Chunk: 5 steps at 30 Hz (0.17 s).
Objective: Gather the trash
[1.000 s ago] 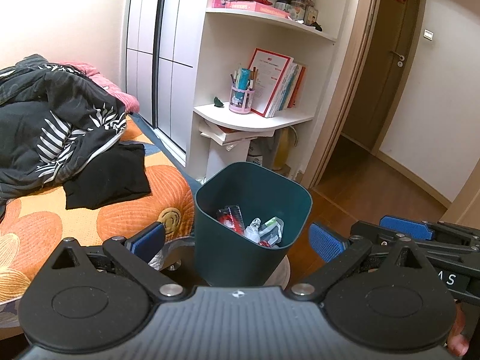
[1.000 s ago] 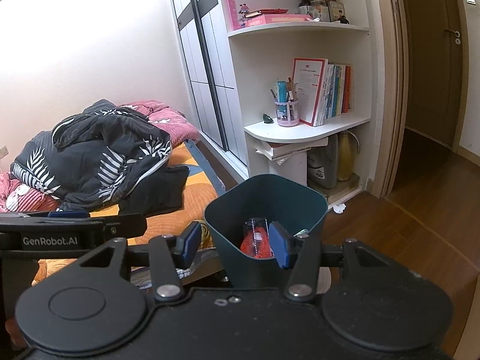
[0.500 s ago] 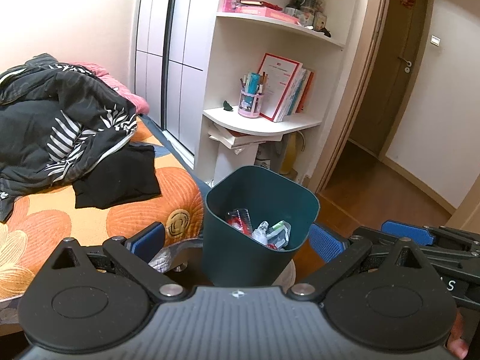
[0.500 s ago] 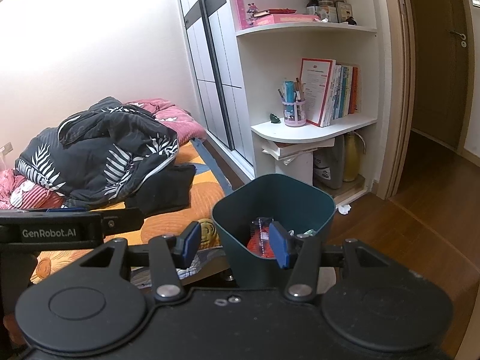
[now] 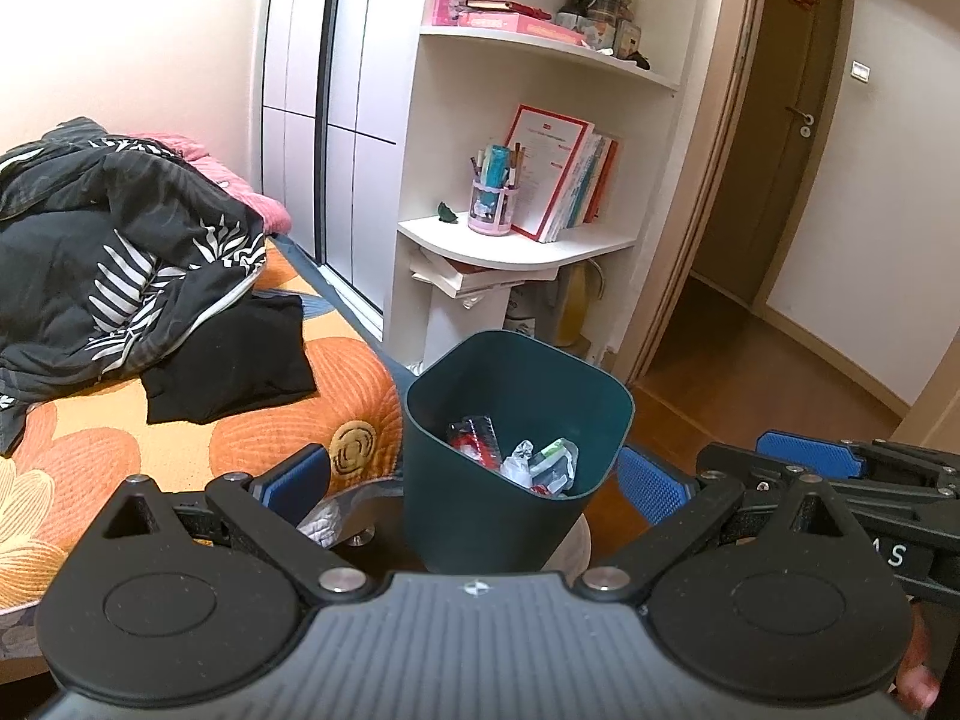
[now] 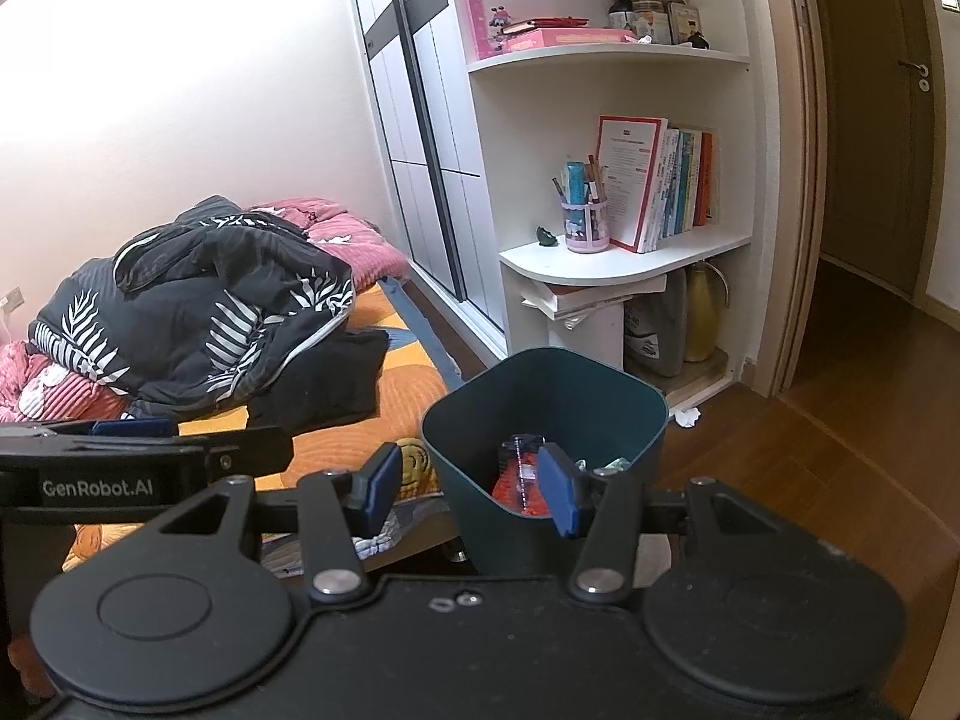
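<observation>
Left tongs: the left gripper (image 5: 474, 483) is spread wide, a blue pad on either side of the bin, holding nothing.
Right tongs: the right gripper (image 6: 468, 489) is narrower but still parted and empty; whether its right pad touches the bin's near rim I cannot tell.
Bin: the dark green bin (image 5: 516, 456) stands upright just ahead of both grippers, on a round stand beside the bed.
Trash inside: wrappers and clear plastic (image 5: 516, 456) lie at the bottom, with something red among them.
Progress: some trash is already collected, I'd say; the bin is far from full.
Left to do: a crumpled white scrap (image 6: 684, 416) lies on the floor by the shelf base, and looks like the next pick.
Bed: the bed (image 5: 90, 438) on the left carries a dark leaf-print quilt (image 6: 198, 312) and black clothes.
Shelf: the white shelf (image 6: 624, 264) beyond holds books and a pen cup (image 6: 584, 228).
In the way: the bin sits between the grippers and that scrap.
Farthest: an open doorway (image 6: 870, 180).
</observation>
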Tool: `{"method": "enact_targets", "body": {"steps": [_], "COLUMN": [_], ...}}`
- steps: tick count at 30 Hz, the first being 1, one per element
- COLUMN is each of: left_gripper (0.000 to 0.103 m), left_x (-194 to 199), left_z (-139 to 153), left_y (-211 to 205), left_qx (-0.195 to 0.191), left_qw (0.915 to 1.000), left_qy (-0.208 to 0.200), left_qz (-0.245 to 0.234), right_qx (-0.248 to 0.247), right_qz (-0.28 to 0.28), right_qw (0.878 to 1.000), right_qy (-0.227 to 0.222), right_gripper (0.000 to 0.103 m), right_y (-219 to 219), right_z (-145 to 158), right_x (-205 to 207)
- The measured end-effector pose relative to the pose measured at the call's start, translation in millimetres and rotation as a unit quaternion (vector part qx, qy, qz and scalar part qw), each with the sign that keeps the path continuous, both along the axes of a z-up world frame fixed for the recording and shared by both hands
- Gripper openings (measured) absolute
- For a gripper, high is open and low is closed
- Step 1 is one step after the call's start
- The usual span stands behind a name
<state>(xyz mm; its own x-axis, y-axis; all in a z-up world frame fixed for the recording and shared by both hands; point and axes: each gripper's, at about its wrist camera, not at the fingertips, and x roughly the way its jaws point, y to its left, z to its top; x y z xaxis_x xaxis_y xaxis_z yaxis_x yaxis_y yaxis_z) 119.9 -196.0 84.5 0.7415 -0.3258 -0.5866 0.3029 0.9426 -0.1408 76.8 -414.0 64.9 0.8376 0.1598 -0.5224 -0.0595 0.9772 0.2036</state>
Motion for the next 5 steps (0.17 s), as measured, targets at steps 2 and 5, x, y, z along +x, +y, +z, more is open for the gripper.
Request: {"method": "enact_targets", "body": {"steps": [2, 5], "left_gripper": [0.103, 0.103], "left_x": [0.6, 1.8], "left_z": [-0.4, -1.7], "left_y": [0.4, 1.9], "left_qx": [-0.002, -0.006], "left_qw": [1.0000, 0.9999], "left_qy": [0.003, 0.010], "left_qz": [-0.001, -0.002], "right_qx": [0.001, 0.000], "right_qz": [0.000, 0.000], "right_qw": [1.000, 1.000], "right_qy": [0.001, 0.002], "right_gripper": [0.050, 0.050], "right_y": [0.5, 2.1], "right_z": [-0.4, -0.9], "right_x": [0.8, 0.5]}}
